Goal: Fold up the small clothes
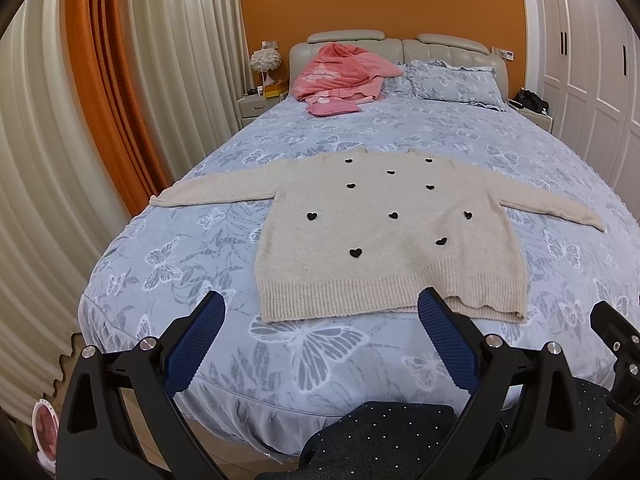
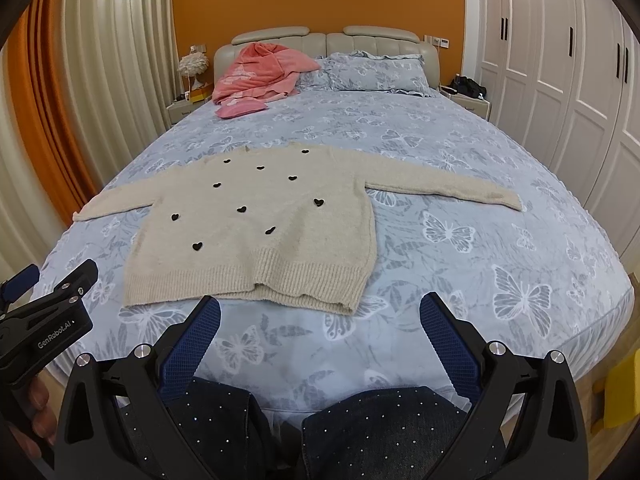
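A small beige knit sweater (image 1: 384,236) with black hearts lies flat on the bed, sleeves spread to both sides and ribbed hem toward me; the right wrist view shows the same sweater (image 2: 256,236). My left gripper (image 1: 322,304) hovers open just short of the hem, with nothing between its blue pads. My right gripper (image 2: 320,306) is open too, held above the bedspread near the hem's right corner. In the right wrist view the left gripper (image 2: 48,276) also appears at the far left edge.
The bed (image 1: 360,344) carries a blue butterfly bedspread. Pink clothes (image 1: 340,76) and pillows (image 1: 452,80) lie by the headboard. Curtains hang at the left, white wardrobes (image 2: 560,80) stand at the right. A person's dark trousered knees (image 2: 360,432) are at the bottom.
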A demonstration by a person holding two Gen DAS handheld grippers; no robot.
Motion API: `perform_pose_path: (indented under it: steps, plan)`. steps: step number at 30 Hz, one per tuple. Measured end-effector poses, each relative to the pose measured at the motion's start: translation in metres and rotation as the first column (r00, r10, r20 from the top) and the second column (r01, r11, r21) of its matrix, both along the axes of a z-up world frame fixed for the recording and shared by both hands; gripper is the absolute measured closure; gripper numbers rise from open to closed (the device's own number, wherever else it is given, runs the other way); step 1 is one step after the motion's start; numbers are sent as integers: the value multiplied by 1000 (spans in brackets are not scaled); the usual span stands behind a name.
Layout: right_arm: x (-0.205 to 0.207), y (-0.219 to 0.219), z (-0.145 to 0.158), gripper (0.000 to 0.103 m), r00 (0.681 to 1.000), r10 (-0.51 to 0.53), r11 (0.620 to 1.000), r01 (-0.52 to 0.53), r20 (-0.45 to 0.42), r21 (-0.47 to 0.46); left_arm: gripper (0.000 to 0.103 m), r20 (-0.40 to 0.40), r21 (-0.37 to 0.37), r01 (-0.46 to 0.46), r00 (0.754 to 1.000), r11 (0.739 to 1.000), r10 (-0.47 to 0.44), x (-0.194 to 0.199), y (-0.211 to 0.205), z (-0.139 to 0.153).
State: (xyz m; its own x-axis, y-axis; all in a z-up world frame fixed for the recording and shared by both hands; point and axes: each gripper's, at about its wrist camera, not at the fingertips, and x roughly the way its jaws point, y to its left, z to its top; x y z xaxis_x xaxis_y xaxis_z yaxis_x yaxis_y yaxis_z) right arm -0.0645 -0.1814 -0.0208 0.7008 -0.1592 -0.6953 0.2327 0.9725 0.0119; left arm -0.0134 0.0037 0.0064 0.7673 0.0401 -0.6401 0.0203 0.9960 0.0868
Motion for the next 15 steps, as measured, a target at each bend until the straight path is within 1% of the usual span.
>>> perform_pose_path:
  steps: [15]
  plan:
    - [-3, 0, -4, 5, 1000, -2, 1000, 2, -7, 8, 8, -3, 14, 4, 1000, 1000, -4, 1, 0, 1]
